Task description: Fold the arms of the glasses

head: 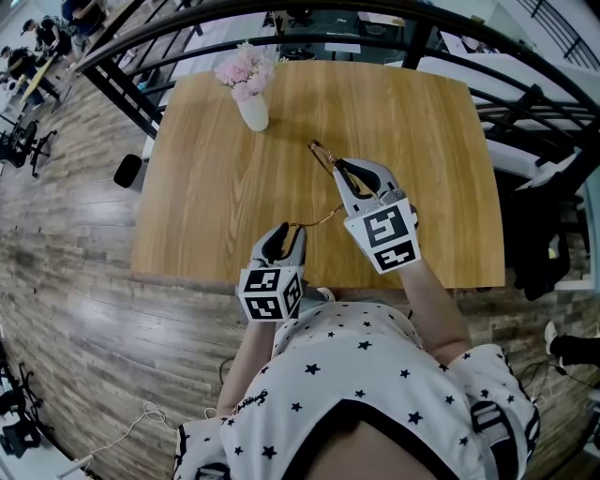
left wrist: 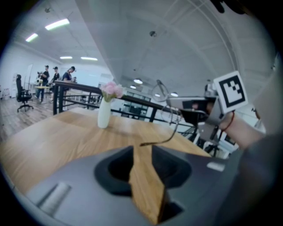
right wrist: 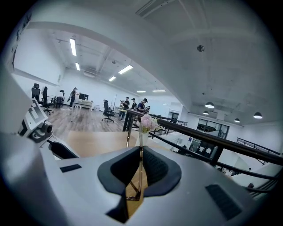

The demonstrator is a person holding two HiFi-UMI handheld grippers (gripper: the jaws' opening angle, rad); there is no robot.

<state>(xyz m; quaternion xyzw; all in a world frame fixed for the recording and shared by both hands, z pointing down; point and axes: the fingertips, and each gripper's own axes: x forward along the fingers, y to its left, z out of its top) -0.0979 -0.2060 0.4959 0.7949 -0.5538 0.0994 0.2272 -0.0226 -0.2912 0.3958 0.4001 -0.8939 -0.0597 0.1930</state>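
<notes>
So the person is standing at the near edge of a wooden table (head: 216, 187), a gripper in each hand, and the glasses (head: 323, 157) are up in the air over the middle of it, not resting on the wood. The right gripper (head: 343, 170) has them: its jaws are squeezed nearly together on the thin gold frame, which runs edge-on straight up the slit between the pads, with part of the frame poking out past the jaw tips toward the far side of the table. One temple arm (head: 319, 221) is swung out and curves back toward the person, and its dark tip ends right at the mouth of the left gripper (head: 284, 234). That one is spread as wide as it goes, and all you see in the gap is bare tabletop, so it isn't gripping anything; the tip sits just ahead of the pads and I honestly can't tell whether it brushes one. The two grippers are close, the left one lower and nearer the person's star-print shirt (head: 375, 375). At the far left corner there's a little white vase (head: 253, 111) with pink flowers (head: 246, 70), well apart from the glasses. A black railing (head: 309, 11) runs along behind the table.
</notes>
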